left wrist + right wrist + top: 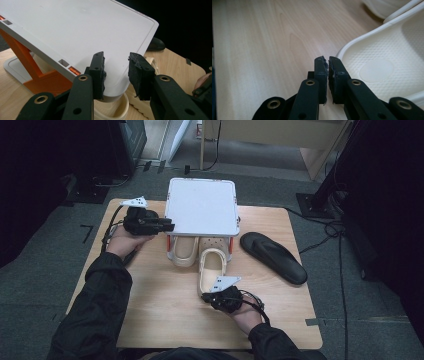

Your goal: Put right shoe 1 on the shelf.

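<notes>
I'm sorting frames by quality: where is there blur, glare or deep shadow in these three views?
High view: table evenly lit, surroundings nearly black, white rack top washed out. Left gripper view: rack top bright and featureless, background black, near jaws soft. Right gripper view: right gripper fairly sharp, clog tread clear, far table blurred with soft glare.

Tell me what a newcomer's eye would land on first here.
First, the white shelf on orange legs at the table's far middle, with two cream clogs partly tucked under it. Next, the black sandal lying alone to its right. The left gripper hovers open at the shelf's edge; the right gripper, shut, is beside the nearer clog's heel.
</notes>
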